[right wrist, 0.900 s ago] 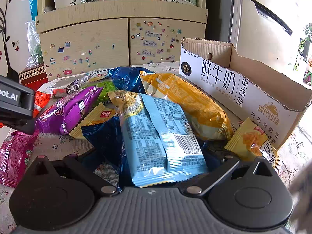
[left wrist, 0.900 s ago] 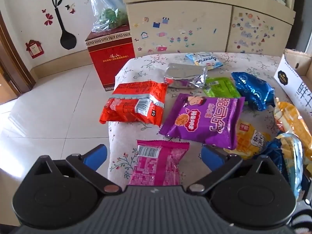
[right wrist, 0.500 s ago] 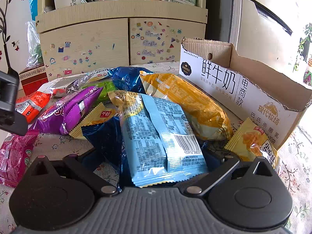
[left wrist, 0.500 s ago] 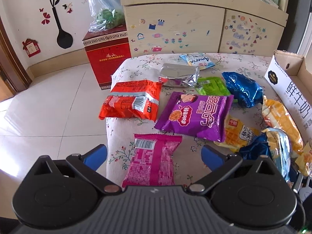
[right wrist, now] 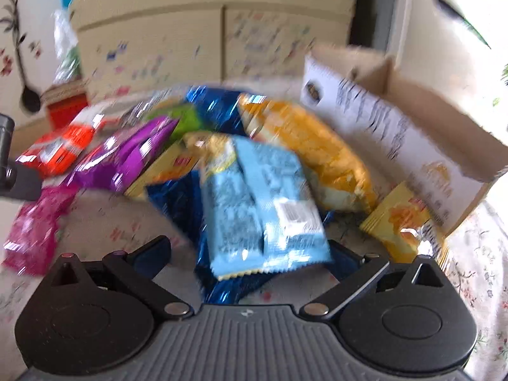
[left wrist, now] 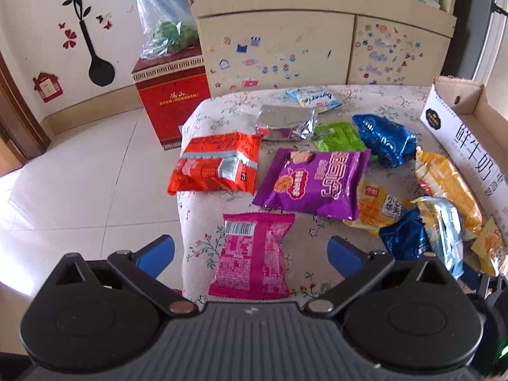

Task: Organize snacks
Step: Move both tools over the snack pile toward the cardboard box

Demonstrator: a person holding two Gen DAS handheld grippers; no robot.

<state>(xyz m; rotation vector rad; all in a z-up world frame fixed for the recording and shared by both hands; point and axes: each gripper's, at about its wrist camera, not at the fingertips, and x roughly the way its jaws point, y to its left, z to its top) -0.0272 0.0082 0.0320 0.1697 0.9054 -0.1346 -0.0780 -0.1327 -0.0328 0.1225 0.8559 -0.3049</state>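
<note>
- My left tool [left wrist: 250, 249] is spread wide and holds nothing; it hangs over the near edge of the surface [left wrist: 317, 231], tilted down so I can see all the snacks.
- The pink packet [left wrist: 254, 255] lies flat between the two blue pads, with its barcode side up. No pad touches it. I think it is the easiest one to take first, because it lies alone.
- Behind it, the orange packet [left wrist: 216, 166] sits at the left edge of the surface, and the purple packet [left wrist: 314, 181] is just beside it, partly over the green packet [left wrist: 336, 135].
- The silver packet [left wrist: 285, 122] and a blue foil bag [left wrist: 385, 141] lie farther back.
- My right tool [right wrist: 249, 255] is also wide open and empty. Its view is blurred, so fine detail is lost.
- The light blue packet [right wrist: 260, 206] leans on a dark blue bag between my right pads, on top of a heap; it must be lifted before the others.
- The cardboard box [right wrist: 422, 133] stands open at the right, touching the heap. I judge it is where the snacks should go.
</note>
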